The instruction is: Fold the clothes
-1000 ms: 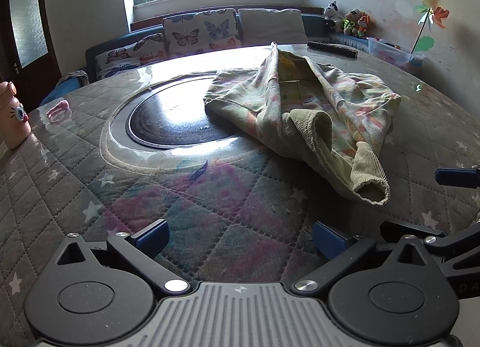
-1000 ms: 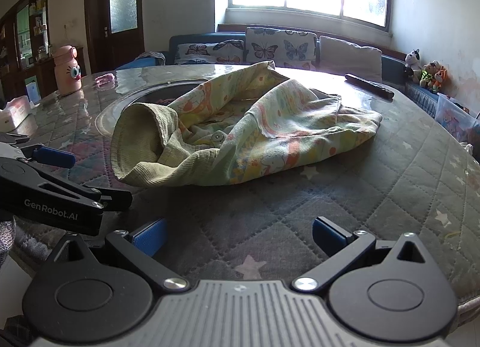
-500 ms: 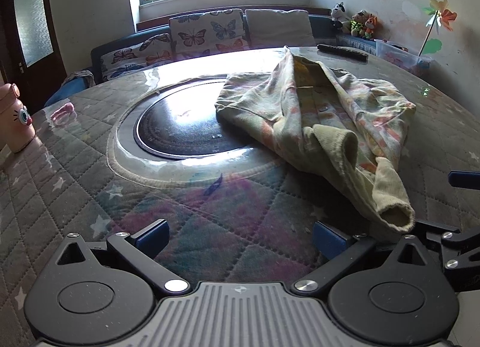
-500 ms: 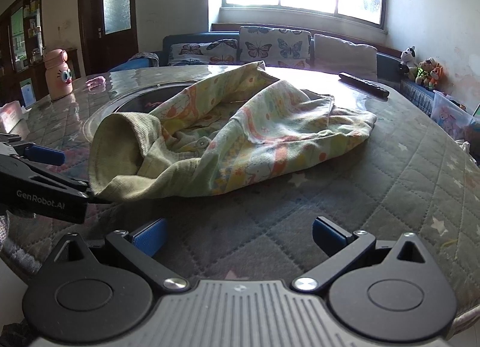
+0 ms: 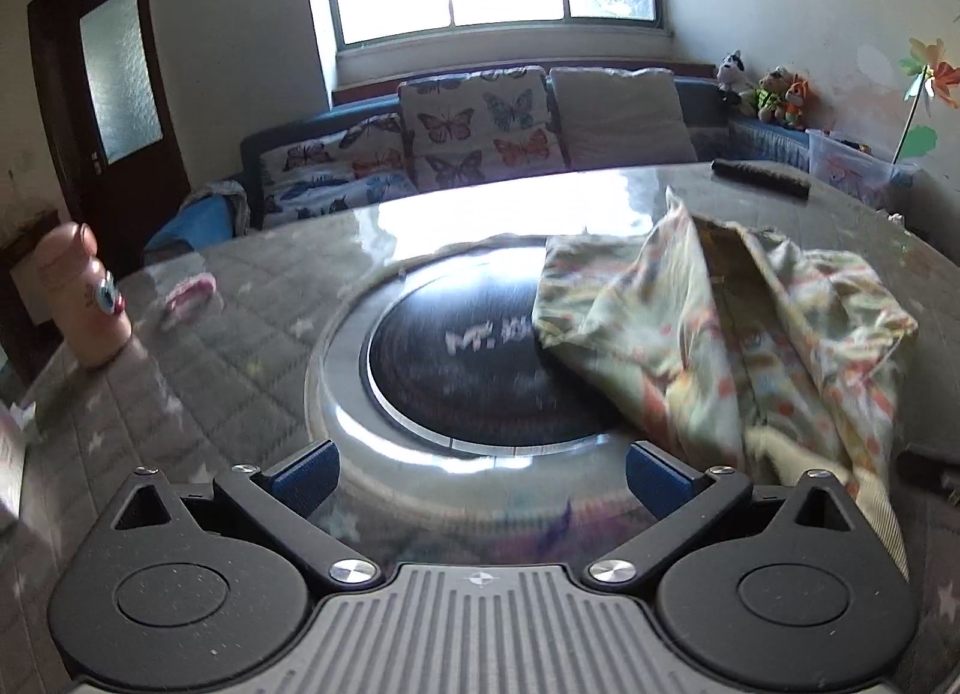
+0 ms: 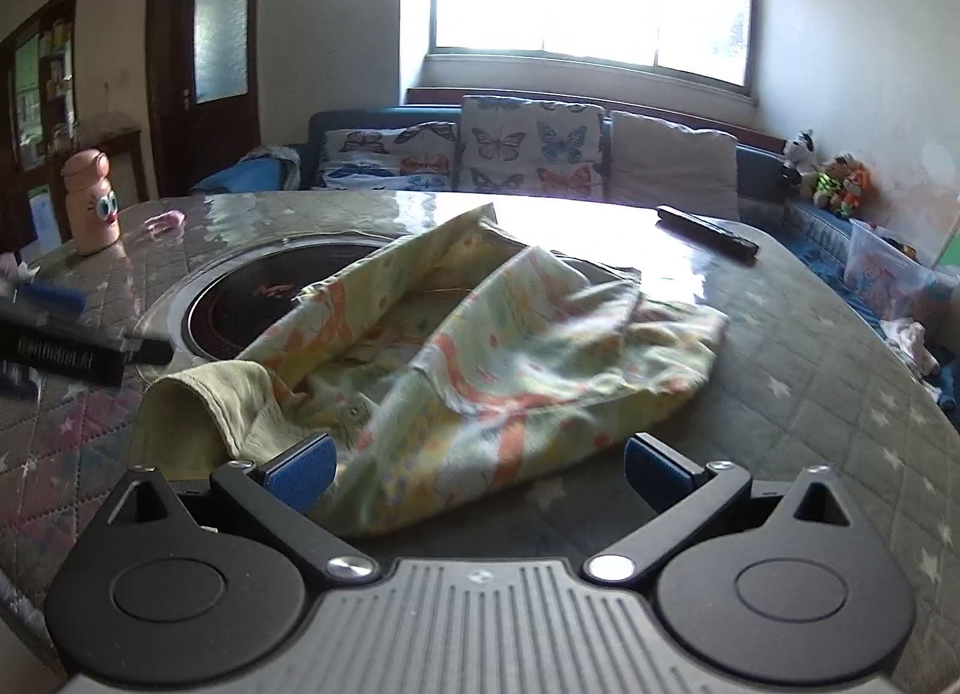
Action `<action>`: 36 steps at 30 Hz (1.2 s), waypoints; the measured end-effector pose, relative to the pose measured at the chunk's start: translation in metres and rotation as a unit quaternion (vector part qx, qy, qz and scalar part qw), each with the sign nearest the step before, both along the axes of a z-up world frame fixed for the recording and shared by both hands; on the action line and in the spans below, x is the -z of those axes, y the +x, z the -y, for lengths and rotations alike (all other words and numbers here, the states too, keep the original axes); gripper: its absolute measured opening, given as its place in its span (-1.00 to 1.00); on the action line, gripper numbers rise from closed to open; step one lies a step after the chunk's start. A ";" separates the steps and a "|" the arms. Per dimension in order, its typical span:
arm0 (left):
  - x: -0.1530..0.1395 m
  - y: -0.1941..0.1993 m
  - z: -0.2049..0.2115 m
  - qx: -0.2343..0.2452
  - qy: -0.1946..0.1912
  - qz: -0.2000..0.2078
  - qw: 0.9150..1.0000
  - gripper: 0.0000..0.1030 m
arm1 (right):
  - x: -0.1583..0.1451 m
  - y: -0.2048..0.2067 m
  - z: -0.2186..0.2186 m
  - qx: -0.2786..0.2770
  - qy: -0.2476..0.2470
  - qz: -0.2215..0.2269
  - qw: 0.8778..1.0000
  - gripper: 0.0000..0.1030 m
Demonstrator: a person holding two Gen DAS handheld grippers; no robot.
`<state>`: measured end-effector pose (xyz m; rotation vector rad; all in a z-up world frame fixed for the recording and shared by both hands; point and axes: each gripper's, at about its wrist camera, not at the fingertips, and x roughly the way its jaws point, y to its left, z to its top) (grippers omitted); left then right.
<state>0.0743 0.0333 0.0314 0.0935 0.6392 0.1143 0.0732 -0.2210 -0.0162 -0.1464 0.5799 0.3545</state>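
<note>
A crumpled pastel-print child's jacket (image 6: 480,346) with a yellow corduroy lining lies on the round table; it also shows in the left wrist view (image 5: 738,346) at the right. My right gripper (image 6: 477,469) is open, its jaws straddling the jacket's near edge, its left fingertip (image 6: 300,469) close to the corduroy cuff (image 6: 198,412). My left gripper (image 5: 480,475) is open and empty over the glass ring of the table's centre, left of the jacket. The left gripper also shows at the left edge of the right wrist view (image 6: 60,346).
The quilted table (image 6: 810,394) has a dark round cooktop (image 5: 468,370) in its middle. A pink cartoon bottle (image 5: 81,298) and a small pink item (image 5: 189,292) stand at far left. A black remote (image 6: 708,229) lies at the back. A sofa with butterfly cushions (image 5: 480,124) is behind.
Both grippers have moved forward toward the jacket. The right gripper's jaws now reach the jacket's near edge. The left gripper has swung left over the cooktop ring.
</note>
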 end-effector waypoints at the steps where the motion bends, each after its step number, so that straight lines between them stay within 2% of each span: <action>1: -0.003 0.004 0.003 0.007 0.003 0.004 1.000 1.00 | 0.001 0.003 -0.004 -0.004 -0.002 -0.001 1.000 1.00; 6: -0.012 0.026 0.025 0.051 0.017 0.013 0.998 1.00 | 0.015 0.017 -0.020 -0.025 -0.014 -0.025 0.999 1.00; 13: -0.009 0.069 0.059 0.107 0.040 0.010 0.993 1.00 | 0.033 0.021 -0.025 -0.040 -0.025 -0.056 0.997 1.00; 18: -0.006 0.102 0.075 0.131 0.046 0.000 0.990 1.00 | 0.025 0.025 -0.018 -0.049 -0.018 -0.058 0.997 1.00; 24: -0.001 0.138 0.078 0.139 0.046 -0.015 0.989 0.94 | 0.002 0.044 -0.006 -0.032 -0.024 -0.025 0.999 1.00; 27: 0.002 0.152 0.077 0.145 0.042 -0.023 0.988 0.70 | -0.008 0.064 0.000 -0.012 -0.026 -0.014 0.999 1.00; 32: 0.011 0.172 0.076 0.164 0.011 -0.045 0.985 0.38 | -0.019 0.102 0.007 0.023 -0.013 -0.007 1.000 1.00; 33: 0.014 0.174 0.077 0.171 0.009 -0.047 0.984 0.23 | -0.021 0.110 0.008 0.028 -0.009 -0.007 1.000 1.00; 34: 0.016 0.176 0.078 0.172 0.010 -0.050 0.984 -0.06 | -0.023 0.118 0.008 0.033 -0.007 -0.008 0.999 1.00; 35: 0.018 0.178 0.078 0.173 0.012 -0.053 0.983 -0.22 | -0.024 0.126 0.008 0.039 -0.005 -0.010 0.999 0.99; 36: 0.021 0.179 0.076 0.172 0.006 -0.060 0.983 -0.54 | -0.025 0.134 0.008 0.042 -0.003 -0.013 0.999 0.99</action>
